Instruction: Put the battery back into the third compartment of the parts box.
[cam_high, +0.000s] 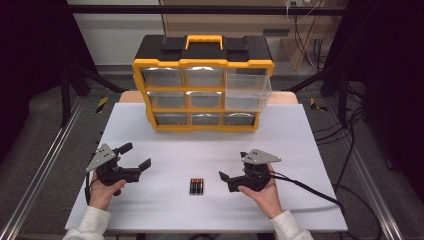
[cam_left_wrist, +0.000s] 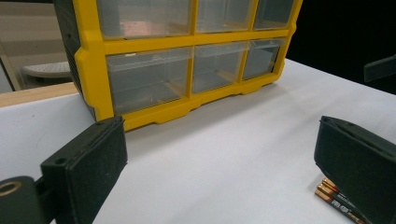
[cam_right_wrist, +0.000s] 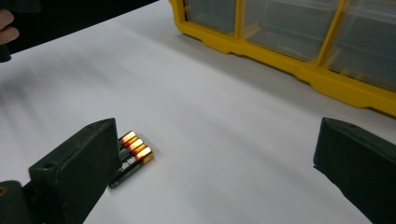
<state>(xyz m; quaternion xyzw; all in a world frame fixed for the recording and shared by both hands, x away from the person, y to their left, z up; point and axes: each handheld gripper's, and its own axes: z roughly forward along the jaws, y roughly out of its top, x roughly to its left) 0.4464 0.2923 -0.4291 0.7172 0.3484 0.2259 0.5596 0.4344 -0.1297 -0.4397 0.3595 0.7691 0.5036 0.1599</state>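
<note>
A small row of black AA batteries with copper ends (cam_high: 196, 186) lies side by side on the white table, near the front middle. My left gripper (cam_high: 135, 156) is held open to the left of them, jaws pointing right and away. My right gripper (cam_high: 233, 165) stands open just right of them, jaws pointing left. In the left gripper view the batteries (cam_left_wrist: 334, 198) peek out beside the right jaw; the gripper (cam_left_wrist: 219, 163) holds nothing. In the right gripper view they (cam_right_wrist: 133, 156) lie next to the left jaw of the empty gripper (cam_right_wrist: 215, 158).
A yellow and black drawer organizer (cam_high: 202, 62) stands at the back middle of the white table (cam_high: 150, 210), also in the gripper views (cam_left_wrist: 93, 60) (cam_right_wrist: 289, 60). Its clear right-hand drawer (cam_high: 247, 90) is pulled out. Cables trail off the table's right side.
</note>
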